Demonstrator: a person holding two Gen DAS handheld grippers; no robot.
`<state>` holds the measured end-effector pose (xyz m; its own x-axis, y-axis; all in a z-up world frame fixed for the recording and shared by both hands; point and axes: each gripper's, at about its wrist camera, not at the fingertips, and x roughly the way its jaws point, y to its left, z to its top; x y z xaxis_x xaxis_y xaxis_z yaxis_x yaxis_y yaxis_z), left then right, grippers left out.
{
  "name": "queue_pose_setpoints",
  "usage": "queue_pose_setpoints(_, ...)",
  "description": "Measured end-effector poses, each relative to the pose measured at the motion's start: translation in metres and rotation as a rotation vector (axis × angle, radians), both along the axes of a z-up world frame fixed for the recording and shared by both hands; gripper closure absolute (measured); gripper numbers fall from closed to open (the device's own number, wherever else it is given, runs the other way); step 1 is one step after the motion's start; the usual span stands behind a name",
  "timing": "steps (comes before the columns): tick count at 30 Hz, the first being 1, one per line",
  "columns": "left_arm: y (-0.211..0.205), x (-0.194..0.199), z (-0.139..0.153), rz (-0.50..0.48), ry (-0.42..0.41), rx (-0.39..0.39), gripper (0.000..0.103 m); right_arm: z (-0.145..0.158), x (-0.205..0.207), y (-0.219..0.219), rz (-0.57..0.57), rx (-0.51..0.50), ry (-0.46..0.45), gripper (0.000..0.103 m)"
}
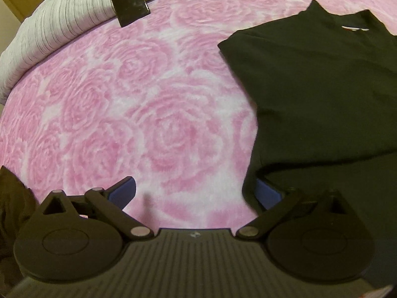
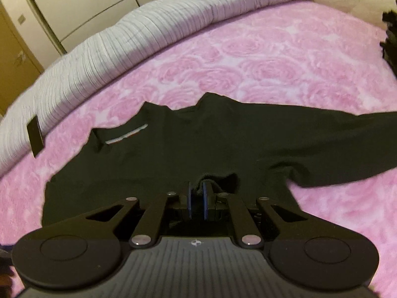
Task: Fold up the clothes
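Black sweater point(image 2: 198, 149) apparently pinched, right gripper point(image 2: 197, 198)

Shirt point(image 2: 198, 149) flat on blanket point(image 2: 285, 57); phone point(image 1: 129, 0) beyond, at duvet point(image 1: 62, 24) edge.

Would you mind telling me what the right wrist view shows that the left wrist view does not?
Only the right wrist view shows the right gripper shut on a bunched fold of the black shirt, the shirt's long sleeve stretched out flat, and the cabinet doors.

Only the left wrist view shows the left gripper, open over bare blanket beside the shirt's edge.

Both show the pink rose blanket, the grey ribbed cover, the black phone-like slab and the shirt's white label.
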<state>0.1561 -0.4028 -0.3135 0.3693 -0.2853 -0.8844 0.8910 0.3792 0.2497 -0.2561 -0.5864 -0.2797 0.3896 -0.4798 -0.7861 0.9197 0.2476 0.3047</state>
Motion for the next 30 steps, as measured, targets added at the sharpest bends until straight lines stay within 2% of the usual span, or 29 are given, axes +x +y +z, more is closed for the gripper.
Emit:
queue_pose_setpoints(2,0.008,-0.005,0.005,-0.015,0.001,0.008,0.003,-0.010,-0.005,0.002,-0.007,0.037,0.044,0.090)
queue_pose_setpoints(3,0.011,-0.008,0.009,-0.022,0.002,0.009,0.003,-0.015,-0.008,0.003,-0.011,0.055,0.066,0.080)
queue_pose_setpoints(4,0.015,-0.010,0.012,-0.028,0.004,0.009,0.003,-0.021,-0.011,0.004,-0.021,0.077,0.095,0.064)
queue_pose_setpoints(5,0.019,-0.014,0.017,-0.031,0.003,0.009,0.003,-0.026,-0.016,0.004,-0.052,0.107,0.135,0.057)
queue_pose_setpoints(6,0.023,-0.018,0.021,-0.032,-0.001,0.007,0.003,-0.028,-0.022,0.006,-0.084,0.124,0.147,0.055)
queue_pose_setpoints(9,0.031,-0.032,0.034,-0.034,0.003,-0.001,0.003,-0.027,-0.039,0.012,-0.137,0.151,0.119,0.055)
queue_pose_setpoints(13,0.030,-0.054,0.044,-0.054,0.021,-0.007,0.002,-0.019,-0.051,0.024,-0.118,0.147,0.087,0.052)
queue_pose_setpoints(18,0.023,-0.083,0.069,-0.133,0.034,-0.071,0.002,-0.002,-0.079,0.044,-0.185,0.140,0.073,0.052)
queue_pose_setpoints(23,0.013,-0.114,0.089,-0.260,0.039,-0.144,0.001,0.033,-0.119,0.067,-0.297,0.081,0.073,0.052)
queue_pose_setpoints(25,0.010,-0.128,0.091,-0.303,0.042,-0.156,0.001,0.050,-0.139,0.076,-0.336,0.053,0.084,0.047)
queue_pose_setpoints(30,-0.002,-0.163,0.104,-0.337,0.086,-0.179,0.001,0.080,-0.197,0.079,-0.406,-0.001,0.128,0.046)
